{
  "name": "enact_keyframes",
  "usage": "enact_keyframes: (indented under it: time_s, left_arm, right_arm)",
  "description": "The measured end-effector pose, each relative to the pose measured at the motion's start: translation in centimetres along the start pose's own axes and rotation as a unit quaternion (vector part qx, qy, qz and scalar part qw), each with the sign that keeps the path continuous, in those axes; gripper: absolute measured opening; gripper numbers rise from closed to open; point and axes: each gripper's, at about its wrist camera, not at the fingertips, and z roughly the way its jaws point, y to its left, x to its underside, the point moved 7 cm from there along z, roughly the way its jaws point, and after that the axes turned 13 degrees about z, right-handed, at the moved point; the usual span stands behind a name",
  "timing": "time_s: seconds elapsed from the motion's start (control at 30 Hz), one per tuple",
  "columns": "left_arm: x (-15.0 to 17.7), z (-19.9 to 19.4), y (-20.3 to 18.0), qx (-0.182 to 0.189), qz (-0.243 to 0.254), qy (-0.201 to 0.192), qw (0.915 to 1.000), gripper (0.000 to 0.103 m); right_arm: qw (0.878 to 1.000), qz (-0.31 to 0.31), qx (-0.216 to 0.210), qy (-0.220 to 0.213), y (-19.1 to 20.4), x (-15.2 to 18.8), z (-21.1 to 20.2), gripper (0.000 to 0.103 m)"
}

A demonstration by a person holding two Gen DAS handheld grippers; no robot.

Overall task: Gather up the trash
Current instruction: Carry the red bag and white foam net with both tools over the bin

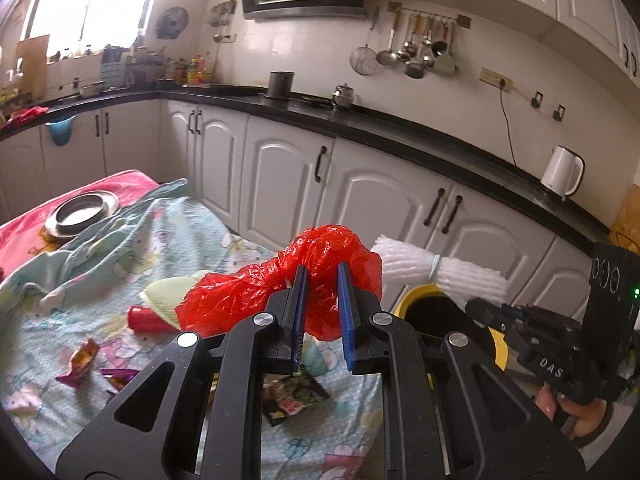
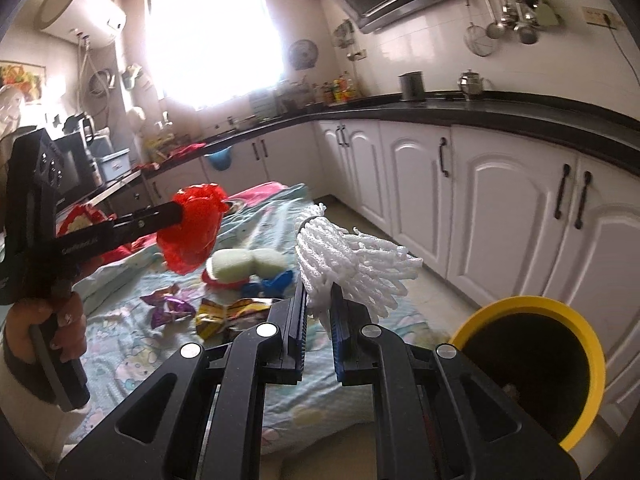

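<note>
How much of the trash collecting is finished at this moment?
Done: cannot tell; the yellow bin looks dark inside. In hand: left gripper holds a red plastic bag, right gripper a white foam net. Left: wrappers on the bedsheet.

Left gripper [image 1: 322, 280] and right gripper [image 2: 320, 292] both clamped, angled downward.

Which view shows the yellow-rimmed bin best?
The right wrist view: the yellow-rimmed bin shows most of its rim and dark inside, low at right. In the left wrist view only part of the rim shows behind the two grippers.
</note>
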Motion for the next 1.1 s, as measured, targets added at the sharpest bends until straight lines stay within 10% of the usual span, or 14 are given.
enact_keyframes:
  time_s: [1.1]
  left_arm:
    - [-0.2,7.2,-14.1,0.103,0.094,0.03,0.9898,0.01]
  right_arm:
    - [0.985,0.108,0.133,-0.035,-13.9,1.3,-5.2,0.01]
